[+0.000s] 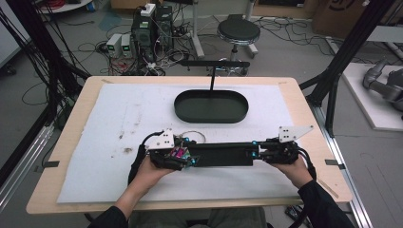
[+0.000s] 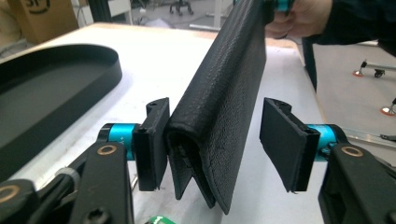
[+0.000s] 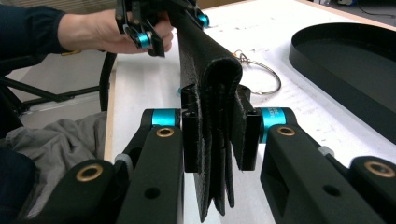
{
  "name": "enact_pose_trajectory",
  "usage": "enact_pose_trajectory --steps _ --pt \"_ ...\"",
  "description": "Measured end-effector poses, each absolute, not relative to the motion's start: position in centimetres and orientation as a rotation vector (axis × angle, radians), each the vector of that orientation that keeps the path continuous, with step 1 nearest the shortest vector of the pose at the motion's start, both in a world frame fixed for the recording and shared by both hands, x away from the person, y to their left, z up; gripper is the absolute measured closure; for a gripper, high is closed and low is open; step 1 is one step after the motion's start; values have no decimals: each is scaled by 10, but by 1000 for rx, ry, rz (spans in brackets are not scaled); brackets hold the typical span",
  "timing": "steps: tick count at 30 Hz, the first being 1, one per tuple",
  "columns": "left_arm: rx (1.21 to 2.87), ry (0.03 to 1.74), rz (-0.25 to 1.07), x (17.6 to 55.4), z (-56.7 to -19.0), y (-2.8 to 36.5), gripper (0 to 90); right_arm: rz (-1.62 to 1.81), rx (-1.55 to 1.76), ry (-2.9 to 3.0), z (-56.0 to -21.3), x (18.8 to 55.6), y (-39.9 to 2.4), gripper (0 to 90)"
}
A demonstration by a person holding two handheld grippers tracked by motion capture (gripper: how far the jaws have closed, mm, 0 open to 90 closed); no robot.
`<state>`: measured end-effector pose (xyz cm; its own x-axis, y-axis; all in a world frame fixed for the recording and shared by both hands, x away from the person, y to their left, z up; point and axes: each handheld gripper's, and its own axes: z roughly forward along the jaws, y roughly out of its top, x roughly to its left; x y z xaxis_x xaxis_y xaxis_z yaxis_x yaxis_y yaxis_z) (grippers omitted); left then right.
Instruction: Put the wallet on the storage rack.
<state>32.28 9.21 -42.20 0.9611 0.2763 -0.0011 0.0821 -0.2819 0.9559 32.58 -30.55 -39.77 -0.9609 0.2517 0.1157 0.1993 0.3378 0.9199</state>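
A long black leather piece (image 1: pixel 223 155), folded lengthwise, is held level just above the white mat between my two grippers. My right gripper (image 1: pixel 257 151) is shut on its right end; in the right gripper view both pads squeeze the folded leather (image 3: pixel 219 93). My left gripper (image 1: pixel 186 159) is at the other end and stands open. In the left gripper view the leather (image 2: pixel 224 93) runs between the jaws, right against the left pad (image 2: pixel 156 140) and well apart from the right pad (image 2: pixel 285 144). A metal key ring (image 1: pixel 192 137) lies on the mat just behind the left gripper.
A black oval tray (image 1: pixel 211 116) stands on the white mat (image 1: pixel 109 156) behind the grippers, with a black bar on a post above its far rim. The table's front edge is close under the person's forearms. A stool (image 1: pixel 238 31) and computers stand on the floor beyond.
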Motion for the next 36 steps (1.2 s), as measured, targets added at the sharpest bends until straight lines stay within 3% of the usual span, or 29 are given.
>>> enact_pose_trajectory --steps 6,10,14,20,24,28,32,36 --pt "1892 287 162 326 -429 86 409 1767 396 2520 -396 324 -303 774" --pt "1887 239 153 324 -428 89 633 1756 395 2517 -396 324 -303 773" --pt "1855 202 122 324 -426 92 720 1773 397 2498 -395 323 -305 763" --pt "1858 155 99 323 -418 95 737 1754 375 2506 -395 323 -305 712" --pt "1852 161 98 323 -413 97 739 1678 411 2535 -398 322 -301 555" --pt "1868 157 115 323 -409 100 739 1643 401 2523 -399 321 -296 524" --pt "1881 137 116 322 -407 99 738 1607 398 2526 -401 321 -292 537" --pt "1883 125 115 321 -407 98 737 1597 368 2525 -401 320 -290 660"
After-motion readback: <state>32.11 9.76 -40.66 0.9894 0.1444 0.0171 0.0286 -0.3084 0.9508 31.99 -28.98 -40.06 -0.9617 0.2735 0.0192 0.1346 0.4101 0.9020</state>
